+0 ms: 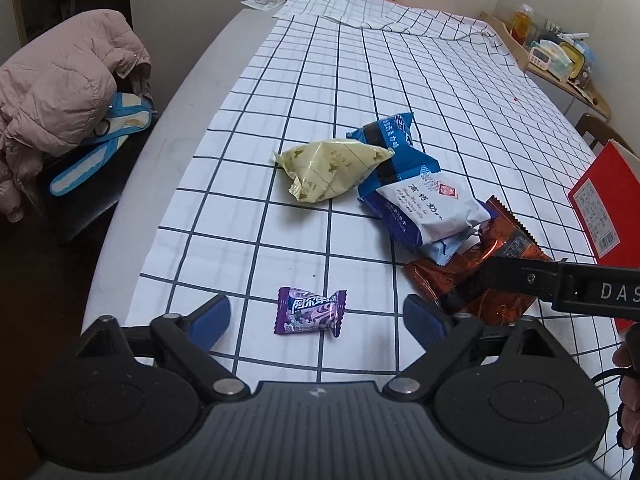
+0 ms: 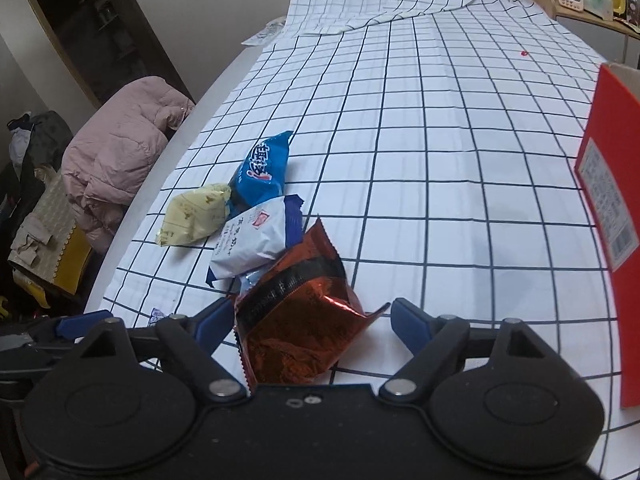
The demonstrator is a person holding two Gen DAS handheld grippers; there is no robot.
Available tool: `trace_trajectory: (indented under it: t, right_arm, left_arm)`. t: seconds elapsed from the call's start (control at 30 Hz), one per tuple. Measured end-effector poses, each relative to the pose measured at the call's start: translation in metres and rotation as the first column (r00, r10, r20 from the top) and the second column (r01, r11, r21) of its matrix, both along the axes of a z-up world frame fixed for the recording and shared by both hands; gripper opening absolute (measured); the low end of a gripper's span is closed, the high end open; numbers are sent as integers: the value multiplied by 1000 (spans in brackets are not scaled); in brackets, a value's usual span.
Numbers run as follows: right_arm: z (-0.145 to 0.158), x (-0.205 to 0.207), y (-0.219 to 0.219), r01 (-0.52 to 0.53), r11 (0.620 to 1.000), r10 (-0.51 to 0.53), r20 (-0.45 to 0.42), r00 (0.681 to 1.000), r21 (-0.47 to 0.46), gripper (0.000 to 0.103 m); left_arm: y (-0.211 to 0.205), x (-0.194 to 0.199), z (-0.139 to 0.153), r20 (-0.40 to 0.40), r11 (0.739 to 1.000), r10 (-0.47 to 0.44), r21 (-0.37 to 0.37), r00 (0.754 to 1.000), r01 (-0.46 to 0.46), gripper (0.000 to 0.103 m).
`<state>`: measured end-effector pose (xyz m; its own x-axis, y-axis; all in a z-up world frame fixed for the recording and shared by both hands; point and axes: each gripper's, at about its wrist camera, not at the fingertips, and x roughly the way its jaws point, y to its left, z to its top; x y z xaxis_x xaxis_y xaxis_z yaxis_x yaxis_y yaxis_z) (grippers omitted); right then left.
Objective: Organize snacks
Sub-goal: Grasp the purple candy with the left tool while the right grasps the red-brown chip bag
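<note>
A purple wrapped candy (image 1: 310,312) lies on the checked tablecloth (image 1: 360,80) between the fingers of my left gripper (image 1: 316,316), which is open with its pads clear of the wrapper. In the right wrist view a red-brown foil packet (image 2: 296,320) sits between the fingers of my open right gripper (image 2: 310,318). The left pad is at the packet's edge and the right pad stands just off its corner. Behind it lie a white-and-blue packet (image 2: 256,240), a blue packet (image 2: 264,168) and a pale yellow packet (image 2: 196,214).
A red box (image 2: 608,200) stands at the right edge of the cloth. A pink jacket (image 1: 60,100) is draped on a chair left of the table. A cluttered wooden shelf (image 1: 552,52) is at the far right. The cloth is folded over at the far end.
</note>
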<state>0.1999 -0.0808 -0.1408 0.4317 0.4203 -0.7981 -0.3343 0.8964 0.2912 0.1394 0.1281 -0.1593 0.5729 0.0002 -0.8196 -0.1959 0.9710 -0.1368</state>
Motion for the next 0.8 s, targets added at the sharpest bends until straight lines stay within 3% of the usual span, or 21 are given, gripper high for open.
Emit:
trace_trajectory:
  t: [0.2, 0.37, 0.47, 0.6, 0.8]
  right_arm:
    - [-4, 2, 6, -1, 1000, 1, -12, 1000, -1, 80]
    - [-4, 1, 7, 6, 1000, -6, -19, 1000, 5, 70]
    - [-4, 0, 6, 14, 1000, -14, -19, 1000, 1, 63]
    - [-3, -4, 2, 14, 1000, -14, -19, 1000, 8, 53]
    - [7, -12, -1, -4, 999, 4, 4, 1000, 35, 38]
  left_arm:
    - [2, 2, -6, -8, 1000, 2, 10, 1000, -2, 72]
    - [0, 2, -3, -9, 1000, -13, 13, 1000, 13, 43]
    - [-2, 1, -3, -11, 1000, -20, 13, 1000, 20, 34]
    - [-2, 1, -2, -16, 999, -33, -3, 999, 33, 27]
    - [-8, 1, 2, -19, 999, -48, -15, 999, 48, 25]
